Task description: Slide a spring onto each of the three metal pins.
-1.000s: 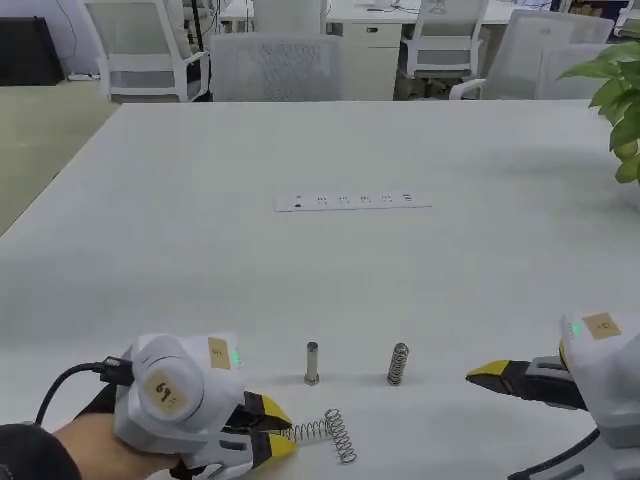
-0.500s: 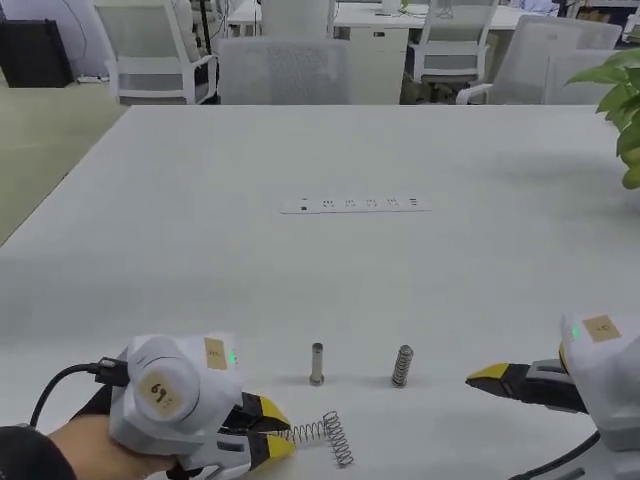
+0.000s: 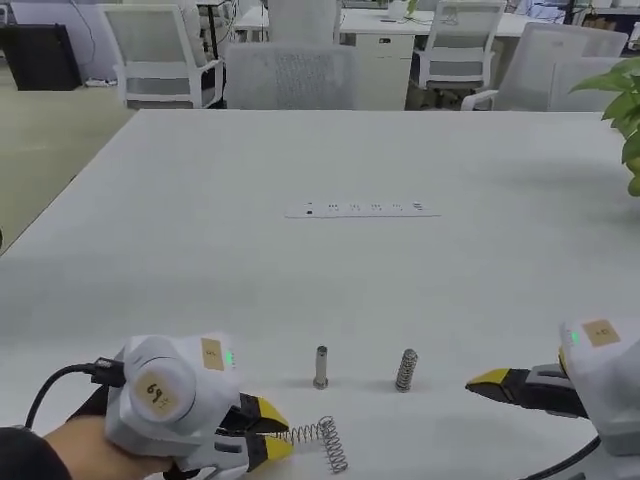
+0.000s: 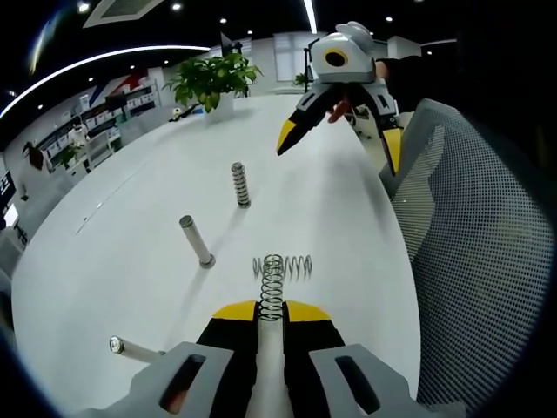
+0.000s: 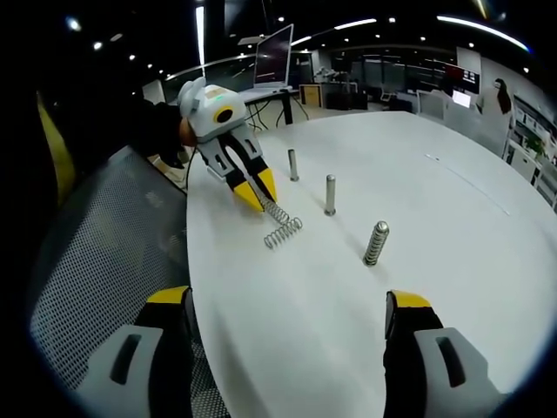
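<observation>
Approx. 1 of 3 done: sprung pin [image 3: 406, 370] complete, middle pin [image 3: 321, 367] and third pin [image 5: 292, 165] bare; left gripper [image 4: 271, 306] clamped on held spring [image 4: 272, 280] near middle pin, loose spring [image 4: 298, 264] on table [image 3: 300, 280] at its far end; right gripper [image 5: 287, 298] jaws wide apart, empty.

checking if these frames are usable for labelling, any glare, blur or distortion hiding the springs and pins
Head view: even soft light, faint shadows, slightly soft, but the bare pin and the spring-covered pin read clearly. Left gripper view: fisheye curves the table edge; the spring in the left gripper is sharp. Right gripper view: bright table, dark surroundings, streaked ceiling lights, no glare on parts.
</observation>
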